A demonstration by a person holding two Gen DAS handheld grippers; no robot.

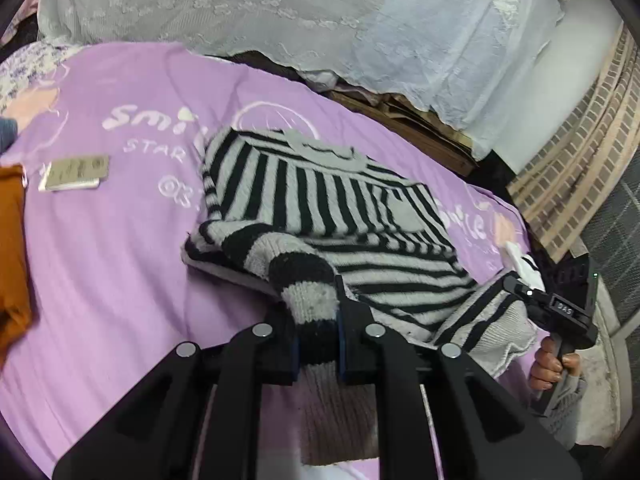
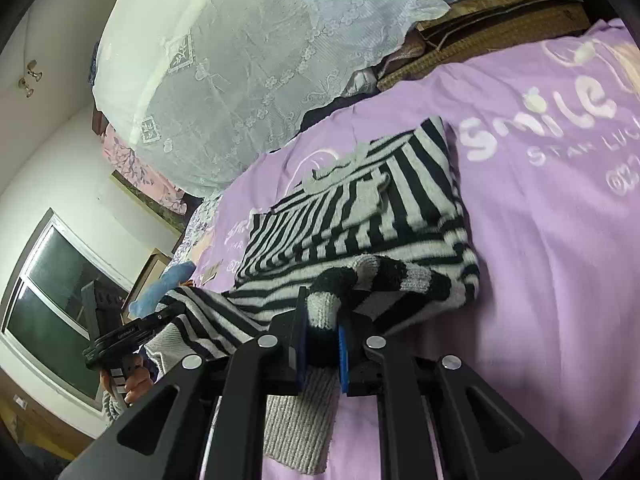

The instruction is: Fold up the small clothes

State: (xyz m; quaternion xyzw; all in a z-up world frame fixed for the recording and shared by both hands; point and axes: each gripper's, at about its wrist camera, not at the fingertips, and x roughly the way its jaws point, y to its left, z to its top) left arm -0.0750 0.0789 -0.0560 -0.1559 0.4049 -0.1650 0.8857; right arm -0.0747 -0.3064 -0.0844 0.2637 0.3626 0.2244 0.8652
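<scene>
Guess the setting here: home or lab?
Most likely a home bedroom. The striped sweater lies on a purple printed bedsheet, a white lace cover drapes piled things behind, and a window is set in a plain wall.

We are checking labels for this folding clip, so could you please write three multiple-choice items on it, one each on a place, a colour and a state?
1. Where does the striped sweater lie?
A. on the purple bedspread
B. on a chair
C. on the floor

2. Its stripes are:
A. red and white
B. black and grey
C. blue and yellow

3. The left gripper is:
A. open, empty
B. out of view
C. shut on a sleeve

A: purple cloth surrounds it.
B: both views show this.
C: the fingers pinch a striped sleeve, as does the right gripper.
</scene>
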